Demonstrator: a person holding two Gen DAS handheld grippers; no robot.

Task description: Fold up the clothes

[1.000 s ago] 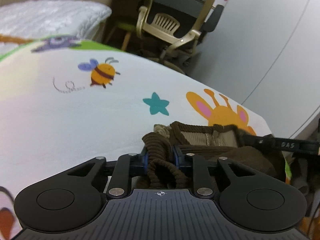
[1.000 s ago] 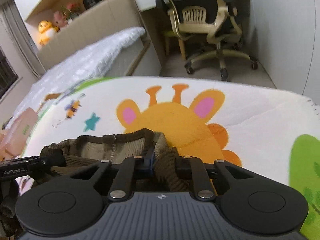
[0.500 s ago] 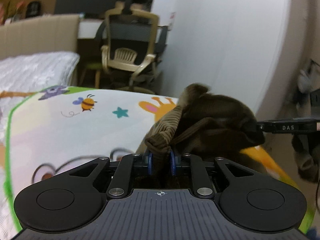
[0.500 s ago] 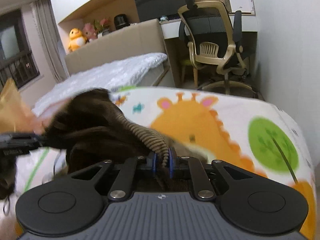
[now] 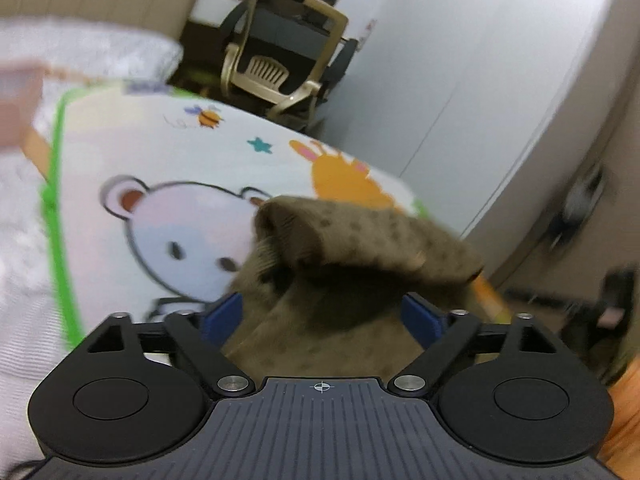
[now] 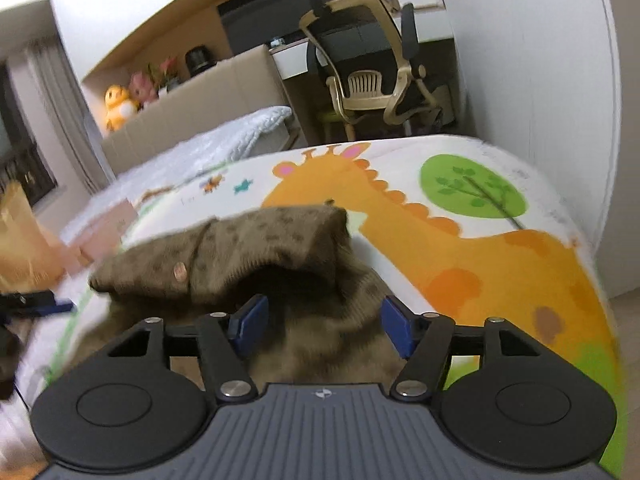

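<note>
The brown spotted garment [image 5: 360,248] lies bunched on the cartoon-print mat [image 5: 160,152], at the mat's near edge. All positions below are given relative to this garment.

Left wrist view only: a white bear print [image 5: 176,232] on the mat, left of the garment. The orange giraffe print [image 5: 340,176] shows beyond it, partly covered by its folded top edge.

Right wrist view only: a round button [image 6: 180,270] on the garment's folded-over flap, a green tree print [image 6: 472,188] to the right, and a yellow plush toy [image 6: 118,106] on a shelf far behind and to the left. An office chair [image 6: 368,80] stands far behind in both views.

The left gripper [image 5: 322,316] is released: its blue pads [image 5: 222,316] stand wide apart with cloth lying between them, not clamped. The right gripper [image 6: 324,320] is likewise spread, its blue pads [image 6: 250,320] clear on either side of the fabric.

Both frames are motion-blurred. The garment's lower portion is hidden behind the gripper bodies. A dark shape at the left edge of the right wrist view cannot be identified. No containers are distinguishable.
</note>
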